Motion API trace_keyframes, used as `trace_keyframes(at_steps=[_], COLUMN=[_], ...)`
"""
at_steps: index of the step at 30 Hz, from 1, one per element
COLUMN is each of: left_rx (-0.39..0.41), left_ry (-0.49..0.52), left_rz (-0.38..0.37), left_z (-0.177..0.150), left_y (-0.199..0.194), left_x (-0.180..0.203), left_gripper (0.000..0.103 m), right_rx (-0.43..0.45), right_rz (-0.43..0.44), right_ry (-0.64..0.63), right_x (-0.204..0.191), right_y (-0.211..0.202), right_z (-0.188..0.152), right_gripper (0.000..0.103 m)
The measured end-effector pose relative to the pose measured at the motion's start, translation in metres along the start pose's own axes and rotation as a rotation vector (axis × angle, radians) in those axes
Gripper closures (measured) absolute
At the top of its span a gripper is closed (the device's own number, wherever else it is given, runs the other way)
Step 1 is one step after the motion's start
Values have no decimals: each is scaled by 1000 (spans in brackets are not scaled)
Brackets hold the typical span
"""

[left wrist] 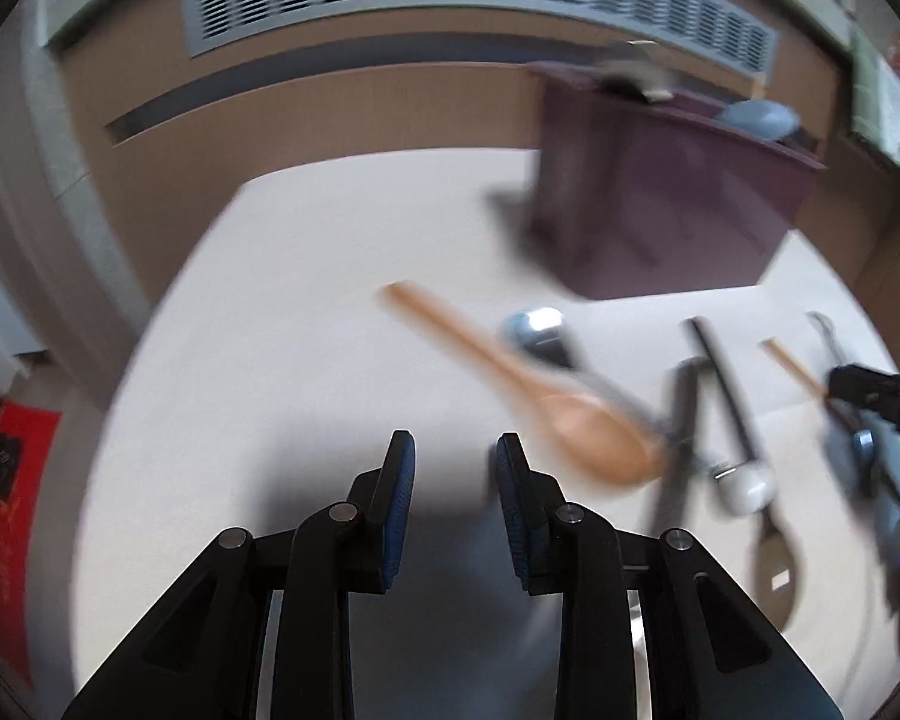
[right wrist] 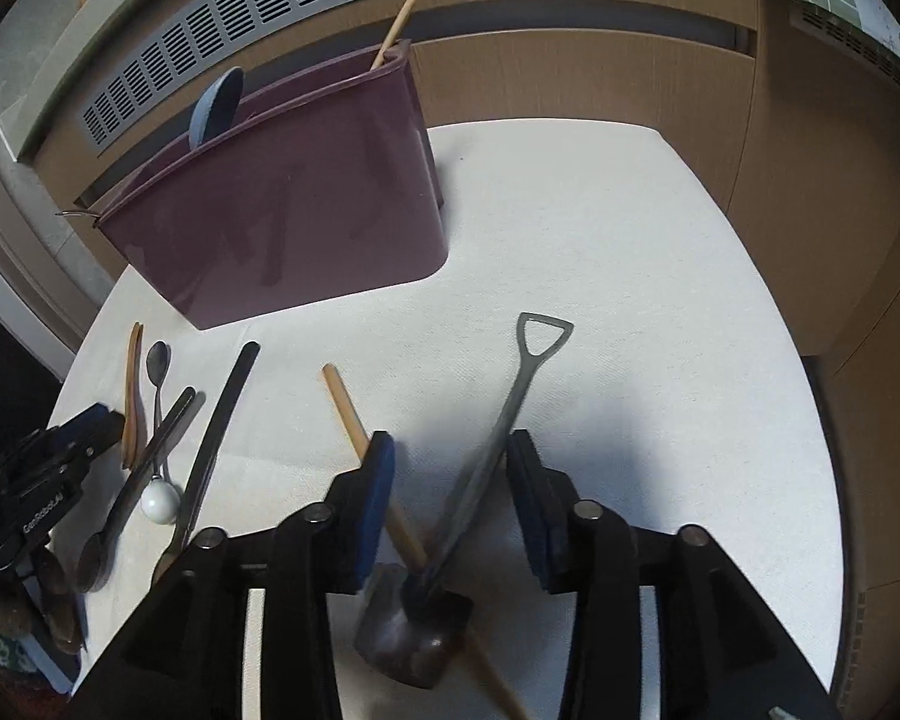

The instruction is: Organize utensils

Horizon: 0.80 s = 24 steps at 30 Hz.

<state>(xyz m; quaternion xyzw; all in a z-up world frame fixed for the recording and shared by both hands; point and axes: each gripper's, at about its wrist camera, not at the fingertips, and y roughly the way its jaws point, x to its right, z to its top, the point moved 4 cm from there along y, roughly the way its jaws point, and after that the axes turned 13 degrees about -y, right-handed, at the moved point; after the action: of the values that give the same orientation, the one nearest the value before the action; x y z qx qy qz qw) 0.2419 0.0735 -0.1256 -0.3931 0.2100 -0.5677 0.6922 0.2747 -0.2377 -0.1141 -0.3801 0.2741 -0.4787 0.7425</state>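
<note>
Two grippers hang open and empty, left [left wrist: 455, 450] beside the wooden spoon [left wrist: 570, 414], right [right wrist: 450, 450] astride the shovel-shaped spoon [right wrist: 486, 462], which wants a square mid-handle pinch.

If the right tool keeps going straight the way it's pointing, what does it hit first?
Most likely the shovel-shaped metal spoon, whose handle runs up between the open fingers of the right tool. A wooden stick crosses just beside it, so depth is hard to judge; the white table lies underneath.
</note>
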Motion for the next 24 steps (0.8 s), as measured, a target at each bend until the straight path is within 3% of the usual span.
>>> trace_keyframes(at_steps=[3,6,8,11,15,19,24], left_rx=[-19,-91,-142,-141,-126,-84,-98], left_ry=[-66,-213,-312,-373,-280,-91,41], left_rz=[-19,-148,-209,-163,-91,19,7], left_z=[4,14,27,42,48,41,24], left_y=[0,7,16,31,36,38,23], left_x=[-18,-25,-23,-18,6,36,36], left_gripper=[73,73,73,73,73,73,72], right_rx=[25,34,20,28,39,47,48], right_rz=[21,54,54,33,7,21,11], right_ry=[-4,20,-30,-69,-92,-81,-90], right_x=[-1,3,0,-5,-10,-8,-9], right_y=[0,-2,-2,-1,-1,-1,-1], right_z=[-3,-6,-5,-6,-7,-8,-8], right_gripper=[54,54,54,54,54,54,54])
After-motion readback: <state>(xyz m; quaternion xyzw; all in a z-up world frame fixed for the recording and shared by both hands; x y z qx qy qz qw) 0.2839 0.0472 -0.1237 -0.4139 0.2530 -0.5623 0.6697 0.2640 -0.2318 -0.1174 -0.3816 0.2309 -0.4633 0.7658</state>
